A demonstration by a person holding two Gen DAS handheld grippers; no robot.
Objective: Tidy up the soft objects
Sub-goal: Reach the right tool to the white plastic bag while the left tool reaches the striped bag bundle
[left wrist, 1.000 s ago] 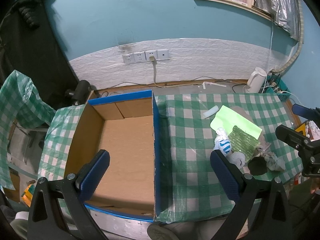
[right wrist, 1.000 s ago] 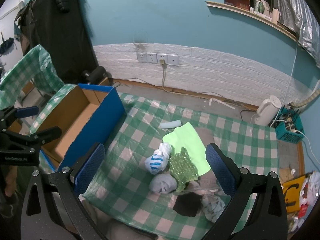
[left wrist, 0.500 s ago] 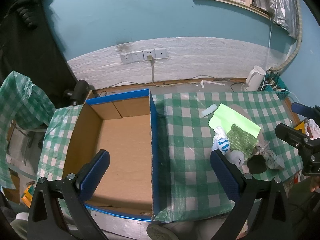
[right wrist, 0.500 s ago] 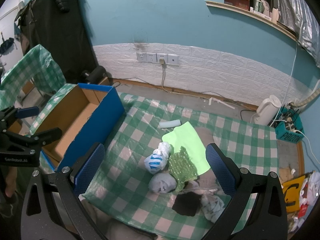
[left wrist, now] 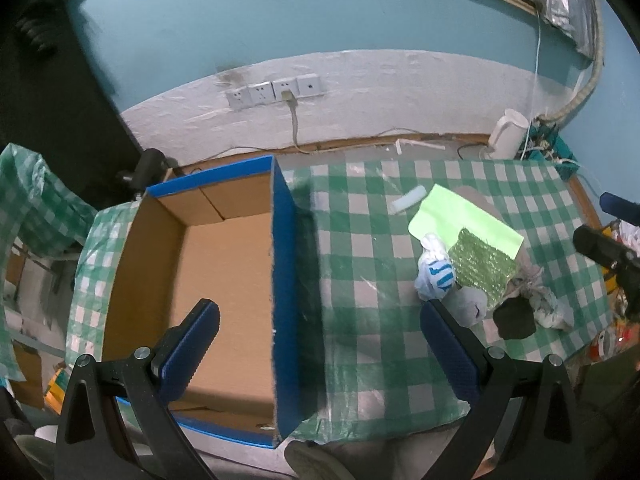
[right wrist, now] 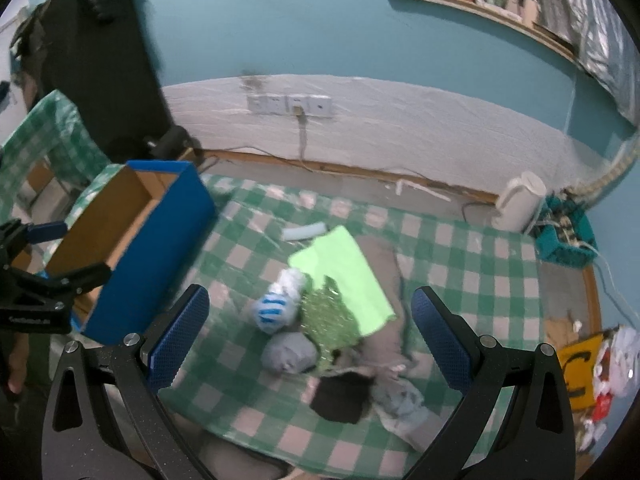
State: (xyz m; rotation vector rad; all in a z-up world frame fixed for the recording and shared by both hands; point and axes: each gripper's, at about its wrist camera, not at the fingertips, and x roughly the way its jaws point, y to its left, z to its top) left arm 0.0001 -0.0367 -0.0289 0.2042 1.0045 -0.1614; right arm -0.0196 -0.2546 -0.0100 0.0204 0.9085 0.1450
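Note:
A pile of soft things lies on the green checked table: a white and blue sock ball (right wrist: 274, 308) (left wrist: 435, 274), a grey sock ball (right wrist: 290, 354) (left wrist: 472, 306), a green sparkly cloth (right wrist: 332, 320) (left wrist: 482, 266), a light green cloth (right wrist: 344, 272) (left wrist: 460, 216), a black bundle (right wrist: 340, 396) (left wrist: 516, 318) and a pale bundle (right wrist: 402, 398). An empty cardboard box with blue sides (left wrist: 208, 280) (right wrist: 152, 248) stands at the left. My right gripper (right wrist: 310, 340) is open, above the pile. My left gripper (left wrist: 320, 354) is open, above the box's right wall.
A small white tube (right wrist: 304, 232) lies behind the cloths. A white kettle (right wrist: 520, 206) and a teal basket of cables (right wrist: 564, 236) stand on the floor at the back right. Wall sockets with a cable (left wrist: 276, 92) are behind. A dark coat hangs at the left.
The right gripper has moved forward and down toward the pile, which now looks larger. The left view has shifted slightly; both stay open.

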